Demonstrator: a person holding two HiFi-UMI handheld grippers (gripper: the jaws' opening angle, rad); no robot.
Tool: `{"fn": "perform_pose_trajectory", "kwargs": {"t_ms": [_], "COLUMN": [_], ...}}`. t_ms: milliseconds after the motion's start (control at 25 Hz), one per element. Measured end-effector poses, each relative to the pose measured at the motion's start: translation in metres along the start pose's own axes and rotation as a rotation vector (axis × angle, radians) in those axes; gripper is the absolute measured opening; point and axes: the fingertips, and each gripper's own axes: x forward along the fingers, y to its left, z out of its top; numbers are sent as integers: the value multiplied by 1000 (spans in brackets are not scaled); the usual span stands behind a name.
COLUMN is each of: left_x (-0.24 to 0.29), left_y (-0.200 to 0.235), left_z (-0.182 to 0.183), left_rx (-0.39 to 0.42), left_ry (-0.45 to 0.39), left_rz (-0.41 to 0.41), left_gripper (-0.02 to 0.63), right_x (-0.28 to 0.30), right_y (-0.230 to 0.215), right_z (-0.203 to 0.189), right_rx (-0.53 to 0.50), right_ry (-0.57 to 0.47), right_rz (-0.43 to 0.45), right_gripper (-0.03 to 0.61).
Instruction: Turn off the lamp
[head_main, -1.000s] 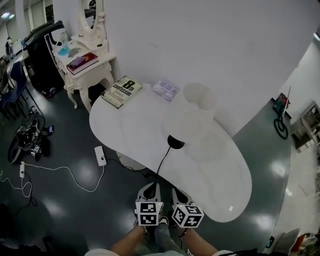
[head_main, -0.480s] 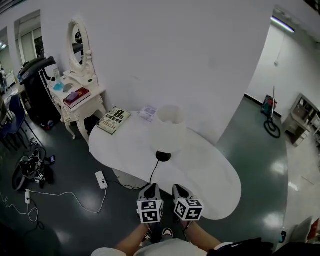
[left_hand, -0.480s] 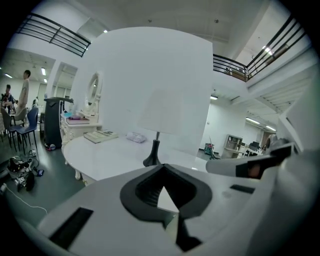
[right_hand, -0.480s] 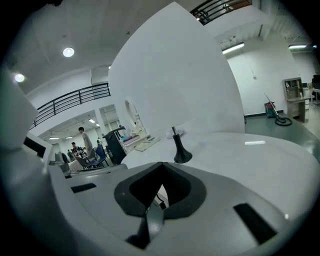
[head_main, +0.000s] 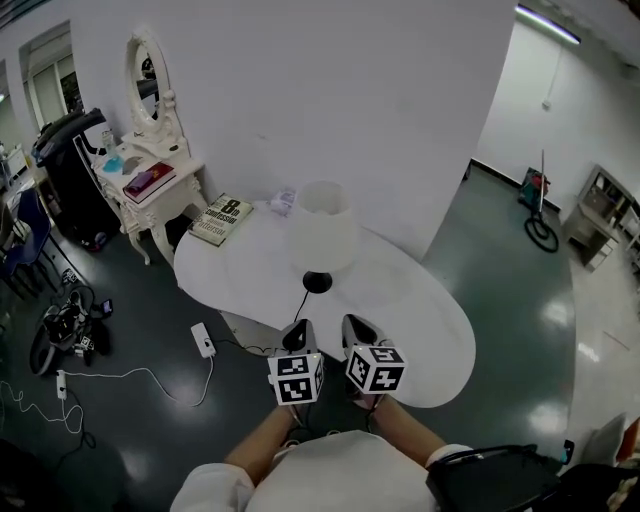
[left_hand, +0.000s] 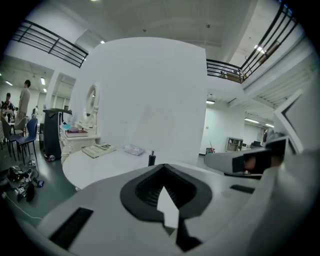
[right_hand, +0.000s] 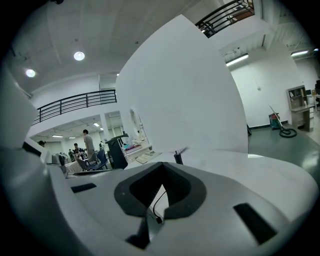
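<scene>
A lamp with a white shade (head_main: 322, 225) and a black base (head_main: 317, 283) stands mid-table on the white oval table (head_main: 420, 330). Its black cord (head_main: 298, 308) runs from the base to the near edge. My left gripper (head_main: 297, 338) and right gripper (head_main: 358, 332) hover side by side over that edge, both shut and empty, short of the lamp. The lamp stem (left_hand: 151, 159) shows ahead in the left gripper view. In the right gripper view the stem (right_hand: 178, 157) stands ahead, and the cord (right_hand: 156, 202) shows through the slit between the jaws.
A book (head_main: 222, 219) and a small white packet (head_main: 285, 202) lie at the table's far left. A white dressing table with a mirror (head_main: 150, 180) stands left by the wall. A power strip (head_main: 203, 340) and cables lie on the dark floor. People stand far off (right_hand: 89, 142).
Both grippers have risen together and now overlap the table's near edge. The head view has lifted, so the table and lamp look smaller and farther away. The jaws stay shut.
</scene>
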Motion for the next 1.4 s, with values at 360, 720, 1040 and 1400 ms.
{"fn": "perform_pose_trajectory", "kwargs": {"t_ms": [360, 720, 1040, 1400], "left_x": [7, 20, 28, 32], "left_y": [-4, -5, -4, 2], "left_z": [-11, -9, -11, -14], "left_rx": [1, 7, -6, -22], "left_ry": [12, 29, 27, 32], "left_rz": [-3, -12, -8, 4], "left_gripper": [8, 8, 8, 8], "right_x": [4, 11, 19, 23], "right_y": [-8, -12, -13, -16], "right_z": [-12, -10, -11, -10], "right_rx": [-13, -35, -43, -50], "right_ry": [16, 22, 30, 32], "right_rz": [-5, -16, -10, -14], "right_gripper": [-2, -2, -2, -2]}}
